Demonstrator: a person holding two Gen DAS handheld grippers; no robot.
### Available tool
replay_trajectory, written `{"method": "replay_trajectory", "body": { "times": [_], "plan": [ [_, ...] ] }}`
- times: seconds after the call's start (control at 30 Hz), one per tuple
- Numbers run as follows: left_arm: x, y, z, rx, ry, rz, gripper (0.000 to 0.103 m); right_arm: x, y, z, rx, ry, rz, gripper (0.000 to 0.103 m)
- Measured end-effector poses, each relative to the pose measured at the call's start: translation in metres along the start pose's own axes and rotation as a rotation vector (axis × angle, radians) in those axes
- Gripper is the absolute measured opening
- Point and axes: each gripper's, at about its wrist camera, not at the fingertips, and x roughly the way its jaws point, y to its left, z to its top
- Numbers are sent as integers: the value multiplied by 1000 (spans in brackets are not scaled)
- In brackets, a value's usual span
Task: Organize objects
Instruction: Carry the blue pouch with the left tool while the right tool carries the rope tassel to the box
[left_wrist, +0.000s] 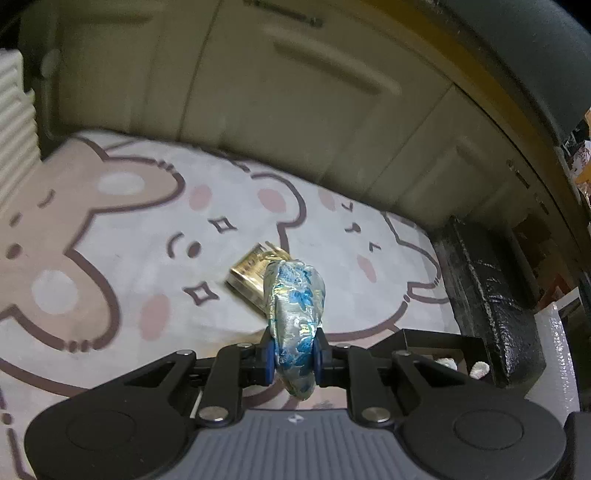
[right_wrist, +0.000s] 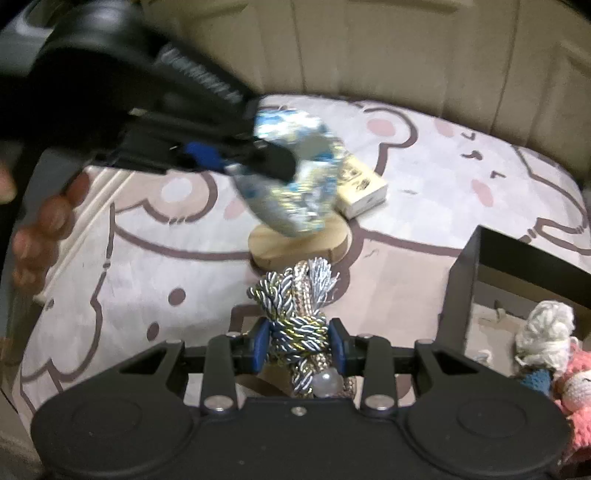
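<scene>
Inspecting both views, we find the left gripper (left_wrist: 293, 360) pinching a silver-blue pouch (left_wrist: 295, 295) at frame centre above the mat (left_wrist: 110, 240), and the right gripper (right_wrist: 299, 345) clamped on a knotted cord (right_wrist: 295, 317) at lower centre.

Left gripper (left_wrist: 293, 360): black linkage arms, silver pivot screws, blue pads on the fingers (left_wrist: 269, 360), grey ribbed body; right gripper (right_wrist: 300, 345): same black build, blue-padded fingers (right_wrist: 260, 345), round black housings.
</scene>
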Motion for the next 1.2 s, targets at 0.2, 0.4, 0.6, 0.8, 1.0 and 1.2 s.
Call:
{"method": "replay_trajectory", "body": {
  "times": [0.2, 0.4, 0.6, 0.8, 1.0, 1.2],
  "plan": [
    [-25, -6, -2, 65, -49, 43, 20, -23, -2, 6, 52, -59, -30, 36],
    [-44, -19, -7, 147, -88, 85, 20, -46, -10, 11, 130, -124, -66, 36],
    [-58, -27, -12, 193, -104, 127, 20, -68, -22, 13, 207, -187, -100, 36],
    [-71, -33, -16, 223, -137, 146, 20, -94, -38, 13, 292, -266, -119, 36],
    [-79, -43, -19, 233, -164, 113, 20, -112, -54, 10, 366, -337, -147, 36],
    [-78, -60, -24, 261, -162, 70, 20, -116, -82, -1, 473, -358, -195, 36]
  ]
}}
